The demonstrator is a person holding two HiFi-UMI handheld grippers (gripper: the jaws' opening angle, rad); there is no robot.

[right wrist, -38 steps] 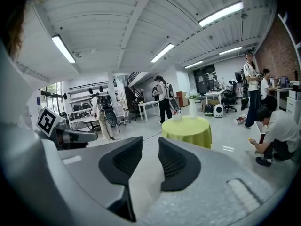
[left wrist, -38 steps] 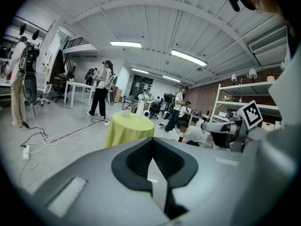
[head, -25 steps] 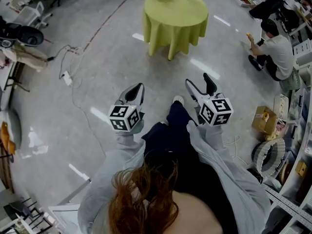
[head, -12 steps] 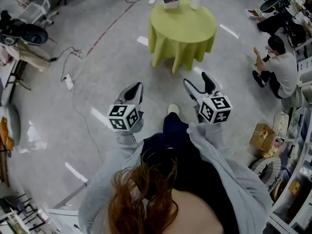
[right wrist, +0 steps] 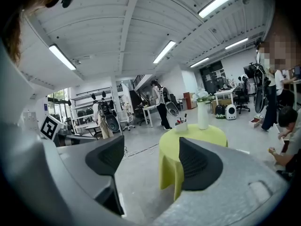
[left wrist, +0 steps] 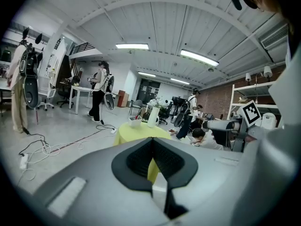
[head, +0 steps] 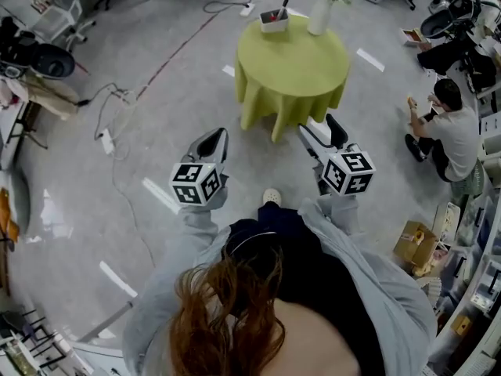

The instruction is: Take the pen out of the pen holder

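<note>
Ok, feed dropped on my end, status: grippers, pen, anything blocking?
Left gripper shut, right gripper open, both empty. Pen in pen holder on green table, not reached yet. Vase close beside holder.

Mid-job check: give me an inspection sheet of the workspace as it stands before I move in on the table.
Surface: round table under a yellow-green cloth, ahead of both grippers.
Job's things: white pen holder at the table's far edge, pen upright in it, not taken out.
Clutter: white vase with flowers beside the holder.
Grippers: left gripper jaws together, empty; right gripper jaws apart, empty.
Cables: loose cables on the floor to the left.
Surroundings: seated person on the floor at right; cardboard box nearby.
</note>
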